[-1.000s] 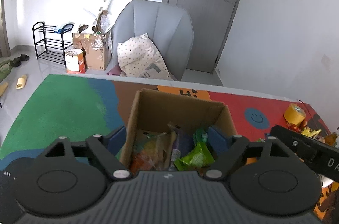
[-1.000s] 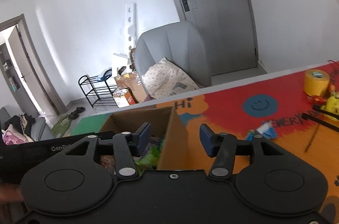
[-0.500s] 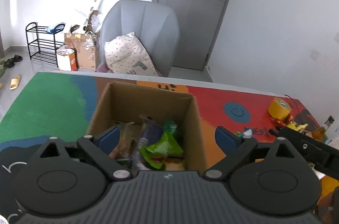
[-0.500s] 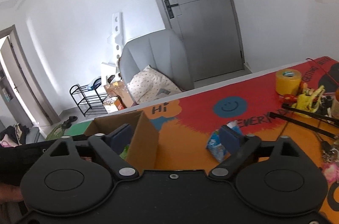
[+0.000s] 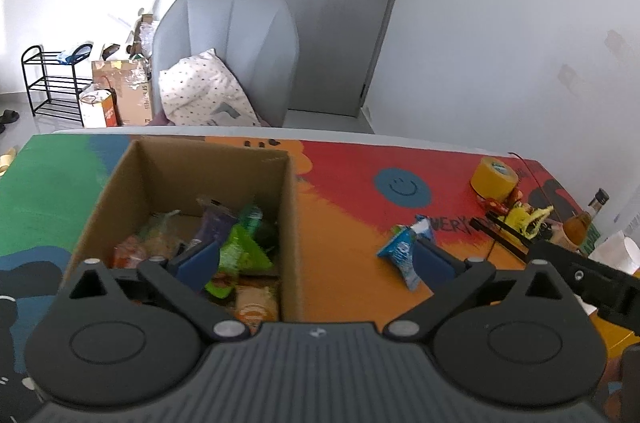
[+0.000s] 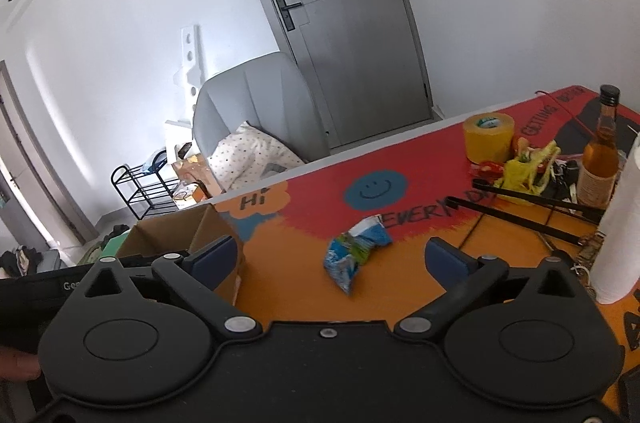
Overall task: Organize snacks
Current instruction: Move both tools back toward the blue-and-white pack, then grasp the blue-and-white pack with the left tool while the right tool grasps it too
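Cardboard box point(image 5: 292, 223) wall partly hides its snacks; left gripper point(image 5: 316, 263) and right gripper point(image 6: 328, 257) both opening, empty, blue packet point(image 6: 354, 251) loose.

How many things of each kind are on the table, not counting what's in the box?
Boxes: 1, the box
Snack packets: 1, the blue packet
Tape rolls: 1, the yellow tape
Bottles: 1, the bottle
Paper rolls: 1, the white roll
Total: 5
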Tool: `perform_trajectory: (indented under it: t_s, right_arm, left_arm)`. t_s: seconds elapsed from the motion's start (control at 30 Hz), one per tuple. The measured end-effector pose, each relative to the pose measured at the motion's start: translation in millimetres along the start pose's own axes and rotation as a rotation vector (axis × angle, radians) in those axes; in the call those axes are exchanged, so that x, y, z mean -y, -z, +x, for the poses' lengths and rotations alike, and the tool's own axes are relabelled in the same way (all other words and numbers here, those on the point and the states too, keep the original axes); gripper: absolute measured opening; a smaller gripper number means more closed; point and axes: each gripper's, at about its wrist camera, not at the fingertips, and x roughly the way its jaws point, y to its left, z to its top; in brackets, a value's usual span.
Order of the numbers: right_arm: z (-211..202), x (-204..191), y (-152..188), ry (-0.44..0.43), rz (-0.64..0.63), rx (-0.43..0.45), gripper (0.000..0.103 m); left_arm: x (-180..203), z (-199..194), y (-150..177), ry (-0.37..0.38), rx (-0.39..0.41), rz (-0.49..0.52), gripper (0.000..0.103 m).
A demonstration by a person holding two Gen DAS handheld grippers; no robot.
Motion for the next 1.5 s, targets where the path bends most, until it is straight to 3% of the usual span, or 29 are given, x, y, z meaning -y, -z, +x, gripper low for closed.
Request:
perform_trajectory:
  t_s: [0.57,0.9,1.2,1.27,1.37,1.5]
  right_arm:
    - [14,55,2,-0.001,0.074,-0.015,0.101]
    - [40,74,2,-0.062,0.109,-0.038,0.097]
    - [62,97,1,-0.065,0.153,-0.055,0.094]
    - [65,100,0,-0.062,0.158,-0.056,0.094]
    - [71,104,0,-0.07,0.168,-0.059,0.094]
    - [76,107,1,-0.082,0.17,-0.066,0.09]
  left_arm:
    - [47,39,5,0.022,-0.035,0.005,0.102]
    - [59,75,6,0.031,-0.055,-0.02,0.097]
    - [70,91,1,-0.038,0.009,-0.023,0.095]
    - [73,91,0,-0.042,0.021,-0.022,0.087]
    - [83,84,-1,-0.052,0.073,0.0,0.086]
    - [89,94,-1,-0.009,0.027,-0.013,0.083]
